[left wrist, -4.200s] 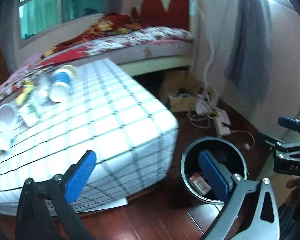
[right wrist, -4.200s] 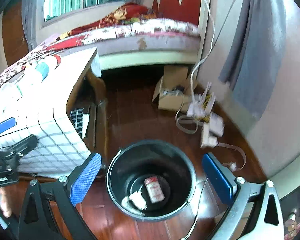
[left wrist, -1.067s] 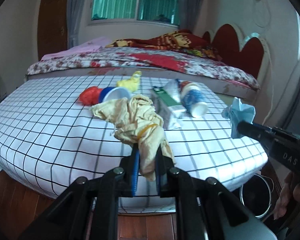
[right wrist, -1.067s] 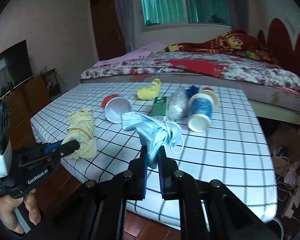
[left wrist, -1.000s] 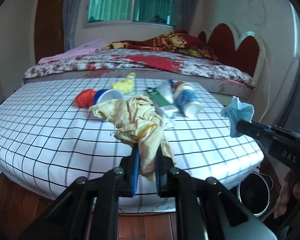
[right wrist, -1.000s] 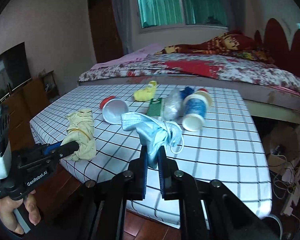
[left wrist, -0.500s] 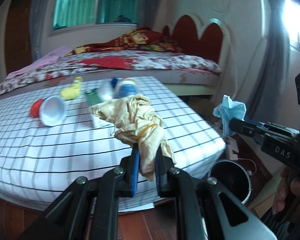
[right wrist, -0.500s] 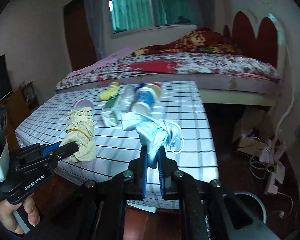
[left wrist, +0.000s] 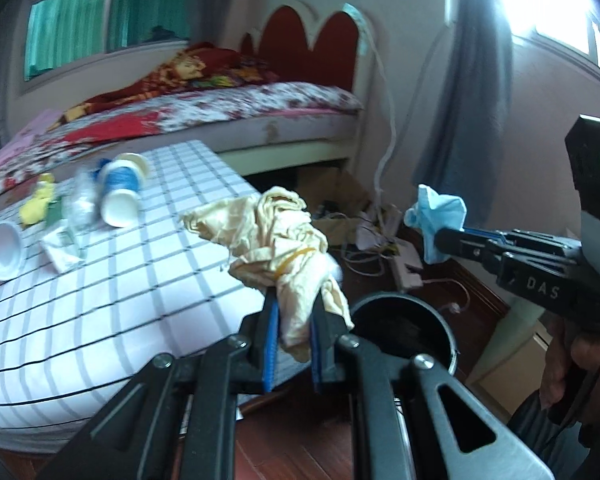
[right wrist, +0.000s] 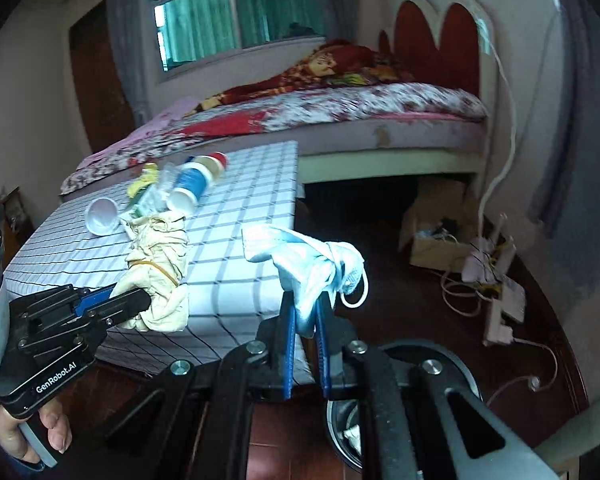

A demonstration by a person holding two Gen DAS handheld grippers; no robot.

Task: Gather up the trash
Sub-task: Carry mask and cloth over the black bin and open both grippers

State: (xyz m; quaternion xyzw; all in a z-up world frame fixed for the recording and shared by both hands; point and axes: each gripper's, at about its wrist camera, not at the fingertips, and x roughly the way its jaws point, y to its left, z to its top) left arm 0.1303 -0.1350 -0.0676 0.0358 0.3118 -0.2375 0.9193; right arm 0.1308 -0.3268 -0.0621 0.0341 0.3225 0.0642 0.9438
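Observation:
My left gripper (left wrist: 294, 316) is shut on a crumpled yellowish glove (left wrist: 276, 236) with a rubber band round it; the same glove (right wrist: 160, 264) shows at the left of the right wrist view. My right gripper (right wrist: 306, 320) is shut on a light blue face mask (right wrist: 312, 264), whose ear loop hangs free; the mask (left wrist: 436, 216) also shows at the right of the left wrist view. A black round bin (left wrist: 404, 336) stands on the floor just beyond the left fingers and under the right gripper, where only its rim (right wrist: 466, 376) shows.
A low table with a checked cloth (left wrist: 120, 272) holds a blue-labelled cup (left wrist: 118, 188), a white cup (left wrist: 2, 248), wrappers and a yellow scrap. Behind it stands a bed (right wrist: 340, 116). A cardboard box (right wrist: 436, 240), cables and a power strip (right wrist: 500, 312) lie on the wooden floor.
Both grippers have swung right, away from the table, each still holding its item. The bin and the floor clutter have come into view; the table trash has slid to the left.

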